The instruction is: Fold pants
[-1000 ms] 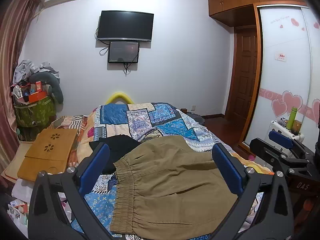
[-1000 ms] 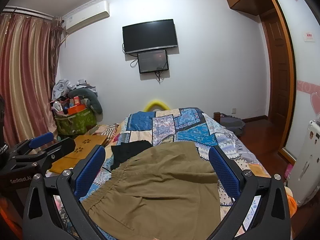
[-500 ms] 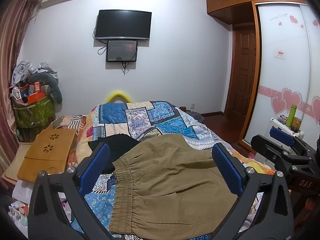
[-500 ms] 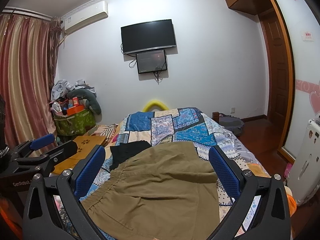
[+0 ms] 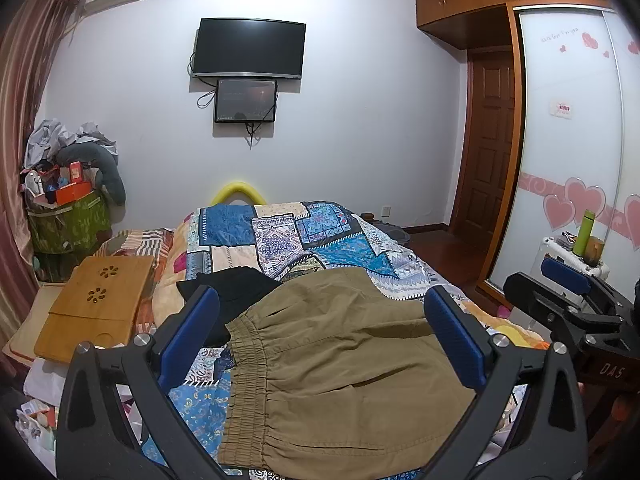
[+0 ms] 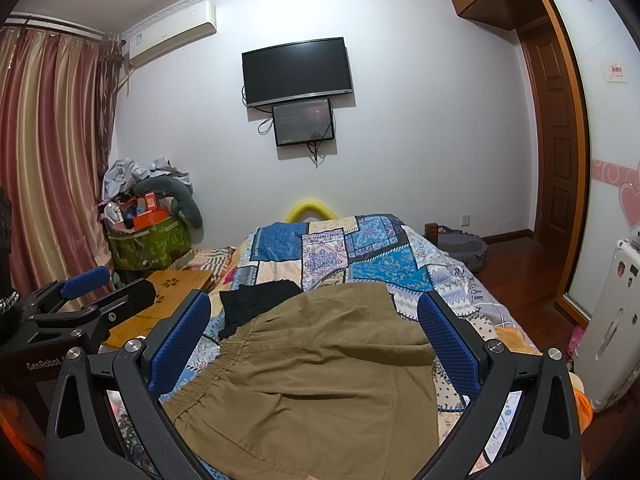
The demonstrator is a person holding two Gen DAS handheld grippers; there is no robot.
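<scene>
Pants [image 5: 340, 364] lie flat, ungripped; left gripper [image 5: 324, 336] and right gripper [image 6: 316, 334] spread wide, waistband corners [image 5: 236, 326] should be pinched evenly first.

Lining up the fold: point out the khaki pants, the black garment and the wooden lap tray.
khaki pants [image 5: 344, 368], left wrist view, middle of fabric.
black garment [image 5: 236, 296], left wrist view, centre.
wooden lap tray [image 5: 96, 308], left wrist view, top surface.

Khaki pants [image 5: 340, 376] run off the bottom edge in both wrist views, legs unseen; black garment [image 5: 236, 300] partly tucked under their waistband and behind a blue finger pad [image 5: 188, 336]; small wall screen [image 6: 303, 121] text too small to read.
</scene>
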